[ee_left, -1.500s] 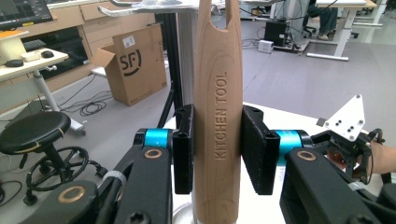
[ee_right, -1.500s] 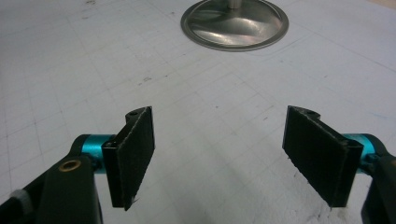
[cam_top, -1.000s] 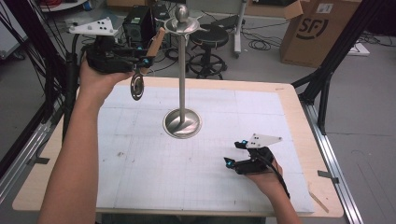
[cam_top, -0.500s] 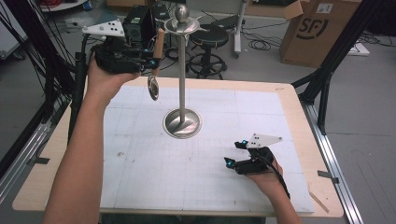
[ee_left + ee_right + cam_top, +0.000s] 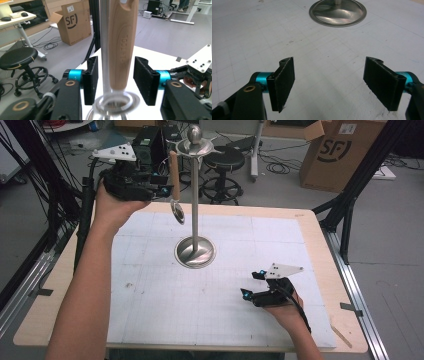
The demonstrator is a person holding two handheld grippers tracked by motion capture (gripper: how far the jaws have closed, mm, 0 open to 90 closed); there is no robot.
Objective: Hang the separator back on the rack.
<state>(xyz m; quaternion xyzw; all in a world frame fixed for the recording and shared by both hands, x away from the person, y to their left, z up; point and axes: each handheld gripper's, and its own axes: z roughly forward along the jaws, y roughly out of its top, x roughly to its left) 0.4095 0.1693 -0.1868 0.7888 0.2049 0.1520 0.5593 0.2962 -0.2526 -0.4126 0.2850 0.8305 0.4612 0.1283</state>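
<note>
1. Pale wood forms the table [image 5: 320, 245], which carries a white gridded mat [image 5: 150, 310] over most of its top.
2. The steel stand [image 5: 195, 251] sits at the far centre of the mat: a round dished base, an upright pole, and a small ringed top with a ball finial.
3. The left gripper [image 5: 162, 182] is raised at the far left, level with the top of the stand. In the left gripper view its jaws stand spread either side of the handle, with a gap on both sides; no pad touches the wood.
4. The spoon [image 5: 175, 185] hangs upright beside the pole, wooden handle up, metal bowl down; its top appears hooked on the ring, so hanging looks done or nearly done, with release and withdrawal left.
5. The right gripper [image 5: 252, 292] rests on the mat at the near right, well apart from the stand, jaws spread wide and empty.
</note>
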